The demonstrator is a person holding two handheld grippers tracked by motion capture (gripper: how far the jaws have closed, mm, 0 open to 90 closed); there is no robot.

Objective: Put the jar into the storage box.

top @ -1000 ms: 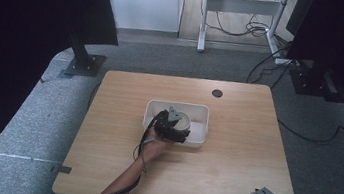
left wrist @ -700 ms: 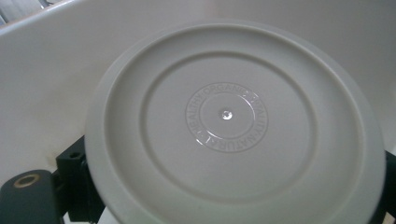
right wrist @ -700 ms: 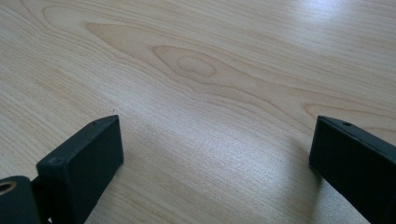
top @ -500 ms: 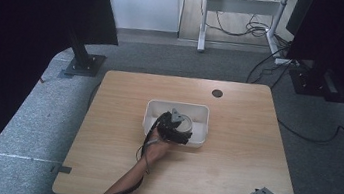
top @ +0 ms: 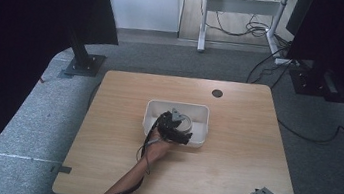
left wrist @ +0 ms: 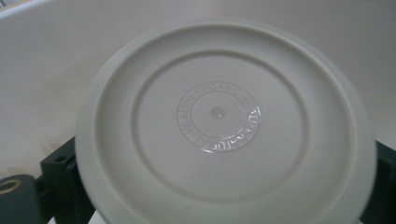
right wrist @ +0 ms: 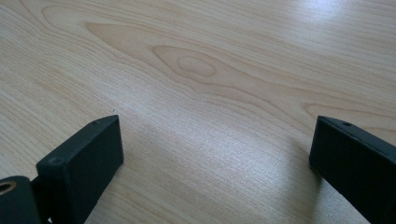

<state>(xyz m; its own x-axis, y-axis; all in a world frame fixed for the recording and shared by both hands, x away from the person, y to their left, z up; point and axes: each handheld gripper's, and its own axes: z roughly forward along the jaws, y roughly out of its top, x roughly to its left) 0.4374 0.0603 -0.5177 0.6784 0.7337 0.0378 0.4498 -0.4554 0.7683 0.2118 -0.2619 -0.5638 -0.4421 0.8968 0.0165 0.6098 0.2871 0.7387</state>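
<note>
Lid (left wrist: 224,126) is pinched edge to edge between the jaws of the left gripper (top: 172,127), held inside the white bin (top: 202,112); a clean lift out looks called for next, while the right gripper (right wrist: 215,158) is rested spread wide on the table (top: 230,175)

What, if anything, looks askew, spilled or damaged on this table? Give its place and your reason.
Nothing stands out. The left gripper holds a round grey lid between its jaws inside the white tray; lid looks intact. The right gripper rests open on the bare table. No spill shows.
</note>
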